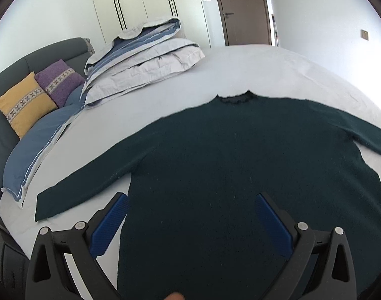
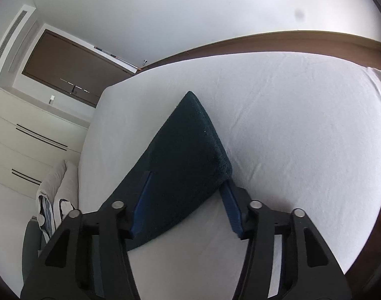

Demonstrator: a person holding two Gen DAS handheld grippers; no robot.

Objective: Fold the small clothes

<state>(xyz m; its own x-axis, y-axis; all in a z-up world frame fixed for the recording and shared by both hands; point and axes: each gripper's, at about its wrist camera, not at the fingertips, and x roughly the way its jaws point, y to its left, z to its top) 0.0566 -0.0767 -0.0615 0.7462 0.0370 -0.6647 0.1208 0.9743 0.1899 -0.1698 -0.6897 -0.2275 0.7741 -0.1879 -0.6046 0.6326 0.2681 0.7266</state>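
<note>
Sweater [image 1: 228,165], dark green and knitted, lay spread flat on the white sheet of the bed [image 1: 240,67], its neckline pointing away from me and both sleeves stretched out to the sides. My left gripper [image 1: 190,221] hung over the lower part of its body with its blue pads [image 1: 109,227] spread wide; I could not tell whether they touched the knit, and nothing was pinched between them. One pad sat over the sweater's left edge beside the sheet, the other over the dark cloth. A fingertip of the hand holding the tool showed at the bottom edge of that view.

My right gripper [image 2: 186,197] was at the end of a sleeve [image 2: 185,155]. The cuff end stood between my two blue pads, partly lifted off the sheet and folded into a wedge that tapered to a point farther away. The pads stood at either side of the cloth, but I could not tell whether they truly pressed it.

At the head of the bed, a folded pale grey and blue duvet [image 1: 142,57] was piled near the grey headboard [image 1: 20,62], with a yellow cushion [image 1: 25,102] and a purple cushion [image 1: 59,81] leaning against it, touching each other. A blue pillow [image 1: 37,145] lay in front of them. Behind stood cream wardrobes [image 1: 140,2] and a brown door [image 1: 240,10].
</note>
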